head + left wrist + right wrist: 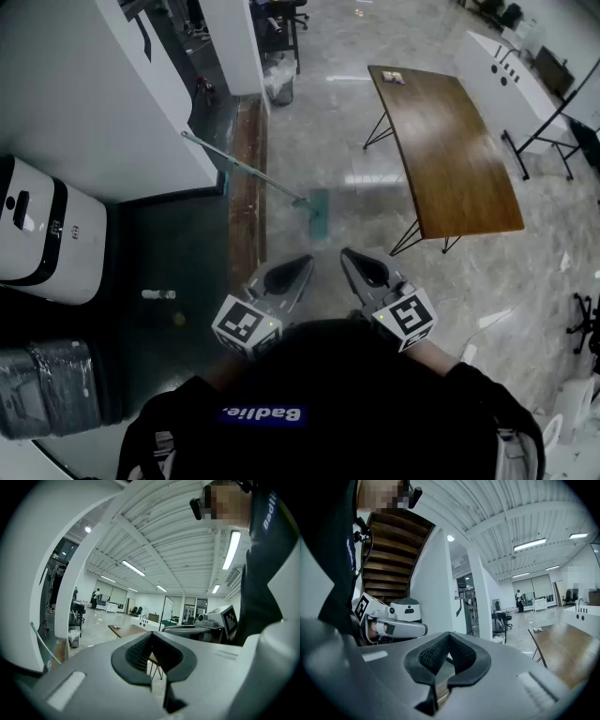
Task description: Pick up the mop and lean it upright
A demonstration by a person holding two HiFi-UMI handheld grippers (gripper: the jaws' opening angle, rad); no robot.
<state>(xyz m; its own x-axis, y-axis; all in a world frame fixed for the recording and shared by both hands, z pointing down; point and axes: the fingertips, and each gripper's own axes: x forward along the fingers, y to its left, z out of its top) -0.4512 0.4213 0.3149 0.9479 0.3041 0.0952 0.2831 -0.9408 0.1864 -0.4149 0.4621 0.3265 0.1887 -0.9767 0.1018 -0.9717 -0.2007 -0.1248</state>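
Closest to me is my black shirt (328, 403), and right in front of it I hold both tongs near my chest. Far left, a white machine (33, 234) sits on the dark floor, with a small bottle (157, 294) near it. My left tongs (302, 264) are squeezed together with nothing in them. I think that is because I am not close enough to grab anything yet. Ahead of both tongs, well apart from them, is the mop (281, 187). Its green head (319, 214) is down on the shiny floor, and its long stick (220, 154) runs up and left to the white wall (122, 103), over a strip of wood (246, 234). I cannot tell if the stick lies flat or leans a little. My right tongs (349, 256) are clenched tight too, and empty. I guess they are tucked in because I have to walk over first. To the right stands a brown table (450, 150), well apart from the mop, so there looks to be room to lift the stick up against the wall.
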